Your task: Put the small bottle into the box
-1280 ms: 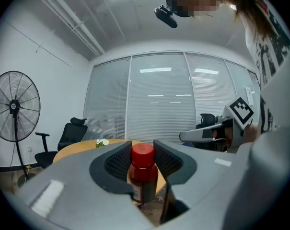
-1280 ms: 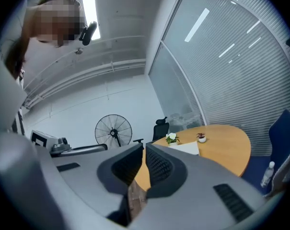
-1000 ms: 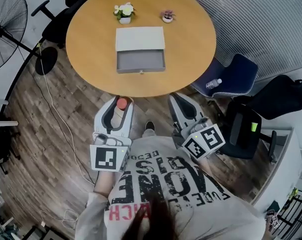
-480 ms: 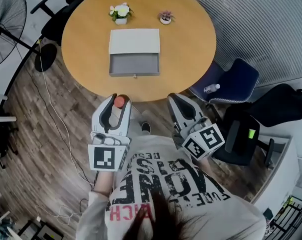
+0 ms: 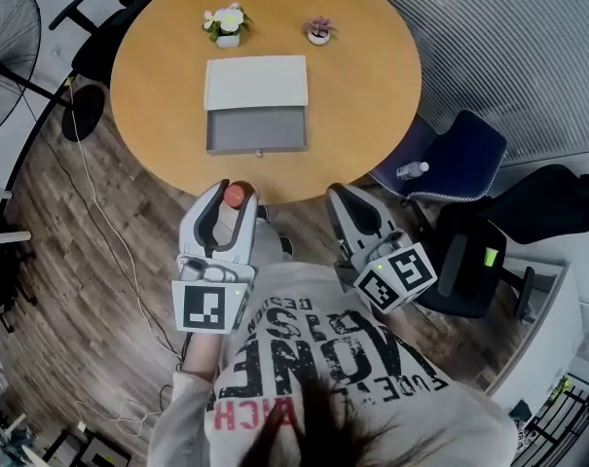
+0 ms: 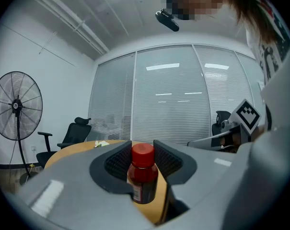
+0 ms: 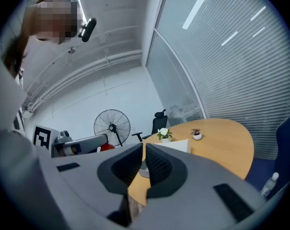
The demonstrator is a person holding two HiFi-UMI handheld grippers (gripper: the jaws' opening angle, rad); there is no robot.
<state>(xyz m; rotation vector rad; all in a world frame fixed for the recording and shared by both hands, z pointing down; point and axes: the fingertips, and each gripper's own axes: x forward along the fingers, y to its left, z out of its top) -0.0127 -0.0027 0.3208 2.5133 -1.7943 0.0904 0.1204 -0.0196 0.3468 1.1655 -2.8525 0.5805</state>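
Observation:
The small bottle (image 5: 235, 195), dark with a red cap, stands upright between the jaws of my left gripper (image 5: 228, 205), which is shut on it just short of the round table's near edge (image 5: 158, 154). In the left gripper view the bottle (image 6: 143, 176) fills the gap at my left gripper (image 6: 144, 153). The grey box (image 5: 256, 129) lies open on the table, its white lid (image 5: 256, 81) behind it. My right gripper (image 5: 344, 205) is shut and empty beside the left one. In the right gripper view, my right gripper (image 7: 144, 158) points at the box (image 7: 176, 146).
Two small potted plants (image 5: 224, 22) (image 5: 318, 30) stand at the table's far side. A blue chair (image 5: 460, 149) carrying a water bottle (image 5: 411, 170) is to the right, a standing fan (image 5: 12, 42) to the left. Cables run over the wooden floor.
Both grippers have come closer to the table's near edge, the left still carrying the bottle. The table and box have slid left and nearer in the head view.

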